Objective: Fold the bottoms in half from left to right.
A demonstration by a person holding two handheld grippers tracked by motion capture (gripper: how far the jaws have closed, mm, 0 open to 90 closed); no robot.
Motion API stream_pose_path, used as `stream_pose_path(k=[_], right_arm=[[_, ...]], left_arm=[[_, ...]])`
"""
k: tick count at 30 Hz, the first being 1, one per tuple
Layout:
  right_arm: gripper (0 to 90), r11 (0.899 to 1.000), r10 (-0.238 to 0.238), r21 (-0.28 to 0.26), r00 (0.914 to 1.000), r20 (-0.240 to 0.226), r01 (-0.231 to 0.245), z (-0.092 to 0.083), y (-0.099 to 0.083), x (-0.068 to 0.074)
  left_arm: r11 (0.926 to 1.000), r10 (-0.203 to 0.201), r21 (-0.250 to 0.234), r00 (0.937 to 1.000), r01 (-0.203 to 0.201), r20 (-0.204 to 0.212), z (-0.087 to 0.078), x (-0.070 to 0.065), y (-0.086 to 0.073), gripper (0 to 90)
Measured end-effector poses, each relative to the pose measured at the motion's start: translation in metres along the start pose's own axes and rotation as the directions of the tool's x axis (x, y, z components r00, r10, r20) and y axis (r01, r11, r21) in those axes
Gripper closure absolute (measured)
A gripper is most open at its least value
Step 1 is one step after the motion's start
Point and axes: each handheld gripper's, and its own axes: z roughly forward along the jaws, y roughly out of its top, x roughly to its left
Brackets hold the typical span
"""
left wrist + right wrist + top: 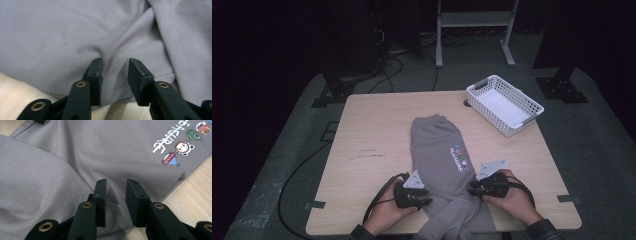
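Item: grey garment (439,150), lower centre of the high view, long axis running up the frame, near end draped off the table (372,130) edge.

My left gripper (115,72): jaws parted, fabric edge between, not pinched.

My right gripper (116,192): the same.

Open tabletop at left; white basket (504,104) at upper right.
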Motion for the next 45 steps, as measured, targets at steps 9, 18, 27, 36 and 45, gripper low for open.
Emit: stream_pose_path(k=[9,18,27,36,45], right_arm=[[71.4,1.000,0.013,-0.004,0.9993,0.035,-0.013,0.005,0.006,-0.006],[71.6,0.999,0.041,-0.001,0.9976,0.056,-0.041,0.018,0.023,-0.026],[71.8,0.998,0.066,-0.008,0.9936,0.091,-0.066,0.033,0.042,-0.050],[72.4,0.995,0.102,-0.024,0.9885,0.112,-0.100,0.046,0.058,-0.073],[72.4,0.992,0.124,-0.045,0.9845,0.124,-0.119,0.053,0.066,-0.086]], left_arm=[[0.9995,0.014,0.027,0.9981,-0.013,-0.059,-0.001,0.021,0.004,65.5],[0.9989,-0.041,0.018,0.9933,0.044,-0.108,0.003,0.061,0.011,66.1],[0.9955,-0.095,-0.009,0.9798,0.095,-0.176,0.010,0.096,0.019,66.8],[0.9913,-0.131,-0.032,0.9657,0.128,-0.224,0.015,0.124,0.025,67.6],[0.9904,-0.138,-0.042,0.9508,0.132,-0.277,0.018,0.132,0.028,67.8]])
